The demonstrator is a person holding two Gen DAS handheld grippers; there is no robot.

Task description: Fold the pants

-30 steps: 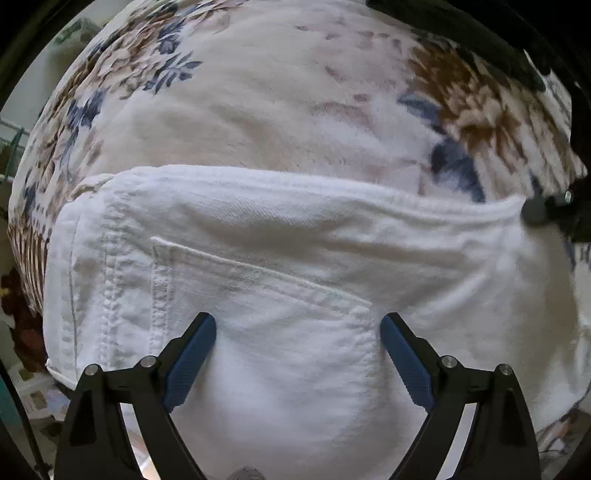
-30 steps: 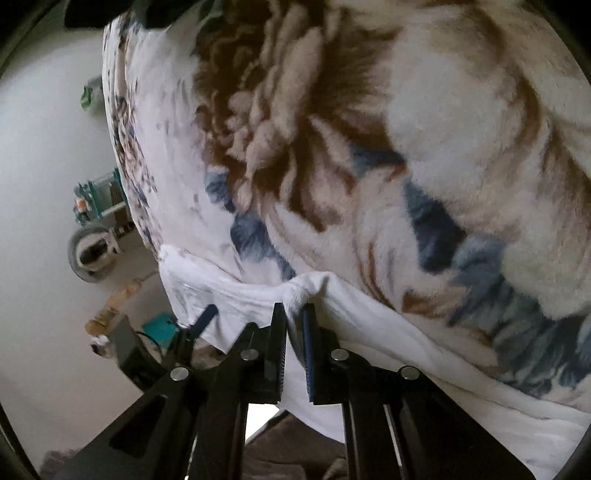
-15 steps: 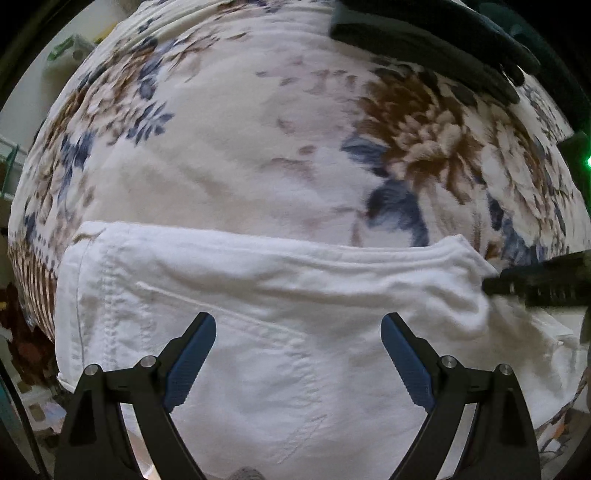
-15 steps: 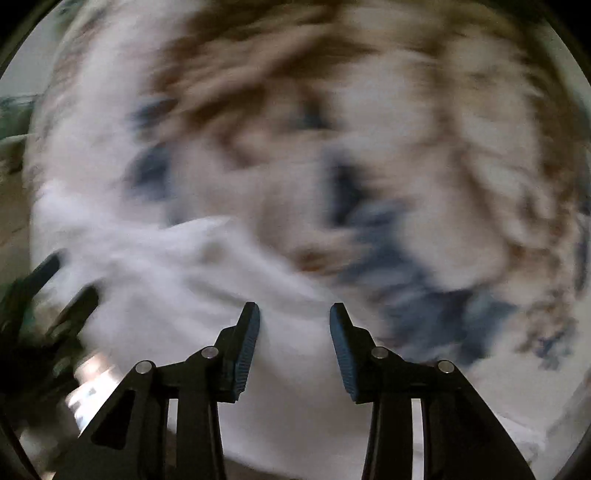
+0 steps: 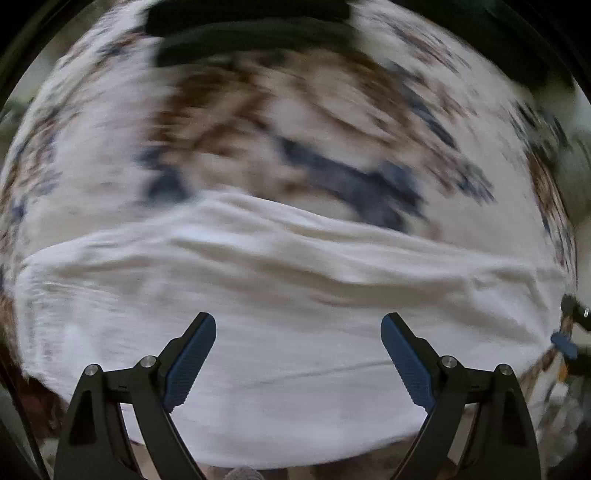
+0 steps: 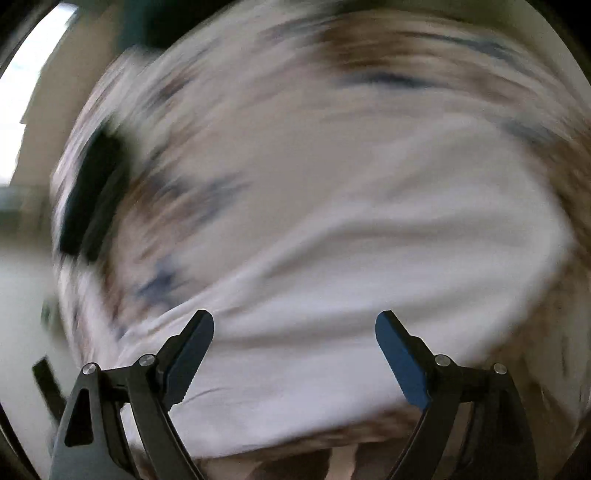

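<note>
White denim pants (image 5: 295, 314), folded into a wide band, lie under both grippers on a floral bedspread (image 5: 229, 129), the left gripper (image 5: 298, 354) spread wide and empty, the right gripper (image 6: 294, 350) with fingers just opened off the cloth, dark clothing (image 5: 251, 33) blurred beyond.

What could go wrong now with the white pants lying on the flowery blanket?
Both the left gripper and the right gripper are open above the white pants, the right one's jaws having just opened. Nothing pins the fold, so it might spring loose. The flowery blanket is soft, so a grab might pinch it too.
</note>
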